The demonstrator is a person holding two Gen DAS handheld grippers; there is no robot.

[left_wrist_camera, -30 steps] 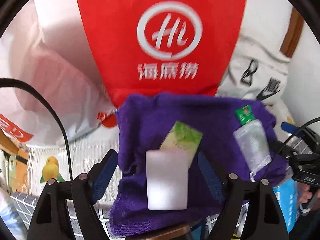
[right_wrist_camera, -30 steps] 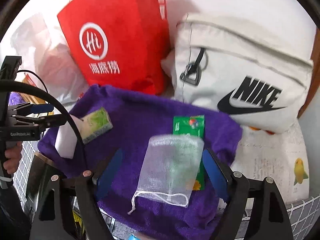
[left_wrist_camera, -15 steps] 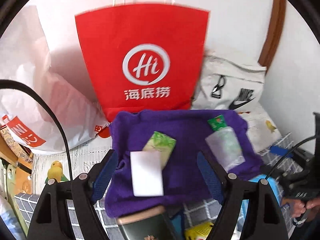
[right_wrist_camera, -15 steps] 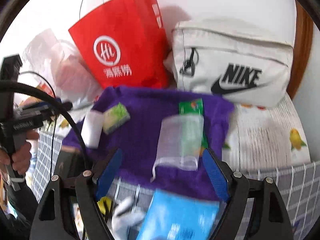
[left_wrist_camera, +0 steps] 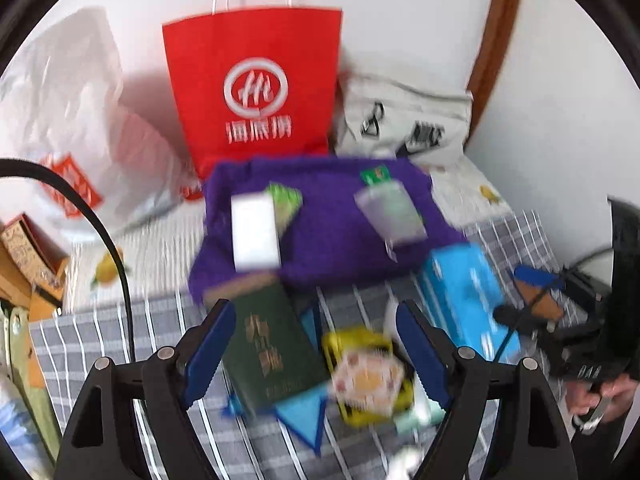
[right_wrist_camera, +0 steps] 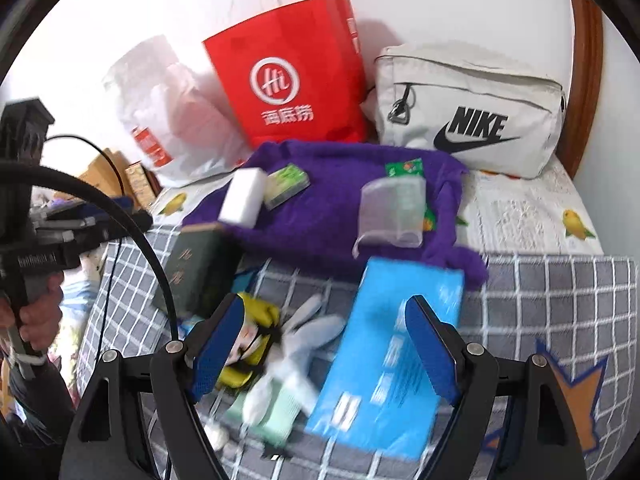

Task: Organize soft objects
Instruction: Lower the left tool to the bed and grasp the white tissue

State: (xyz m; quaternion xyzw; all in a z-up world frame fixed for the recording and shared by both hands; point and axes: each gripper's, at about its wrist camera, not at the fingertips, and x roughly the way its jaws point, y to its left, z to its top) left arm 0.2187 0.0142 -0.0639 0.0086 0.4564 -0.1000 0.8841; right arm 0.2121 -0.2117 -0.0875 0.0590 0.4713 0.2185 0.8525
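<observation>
A purple towel lies spread on the bed. On it rest a white sponge block, a green tissue pack, and a clear mesh pouch over a green packet. My left gripper is open and empty above a dark green book. My right gripper is open and empty above a grey plush rabbit and a blue pack.
A red paper bag, a white plastic bag and a white Nike bag stand at the back wall. A yellow toy lies on the grey checked cover.
Both grippers have pulled back and up from the purple towel. The book, yellow toy, plush rabbit and blue pack have come into view in front of the towel.
</observation>
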